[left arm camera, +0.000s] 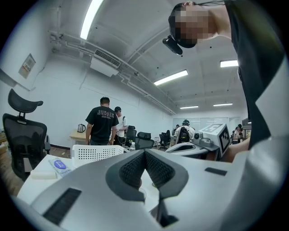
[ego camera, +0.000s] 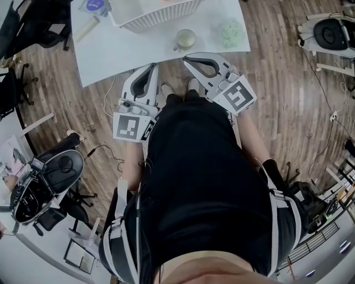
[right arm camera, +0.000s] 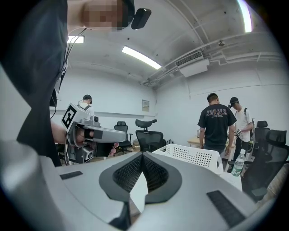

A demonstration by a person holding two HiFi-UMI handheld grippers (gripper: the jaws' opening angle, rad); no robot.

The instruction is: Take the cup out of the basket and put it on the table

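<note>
In the head view a pale round cup (ego camera: 185, 39) stands on the white table (ego camera: 111, 52), just in front of the white perforated basket (ego camera: 161, 11). My left gripper (ego camera: 152, 66) is shut and empty, its tips at the table's near edge, left of the cup. My right gripper (ego camera: 188, 57) is also shut and empty, its tips just below the cup. In the left gripper view the jaws of the left gripper (left arm camera: 144, 151) meet, with the basket (left arm camera: 95, 152) beyond. In the right gripper view the right gripper (right arm camera: 142, 154) has its jaws closed, and the basket (right arm camera: 194, 157) lies ahead to the right.
A green crumpled thing (ego camera: 230, 32) lies right of the cup, a pale roll (ego camera: 86, 29) and a blue-labelled packet (left arm camera: 58, 164) at the table's left. Office chairs (ego camera: 47, 177) stand on the wooden floor. Two people (right arm camera: 216, 122) stand behind the table, near a bottle (right arm camera: 238, 164).
</note>
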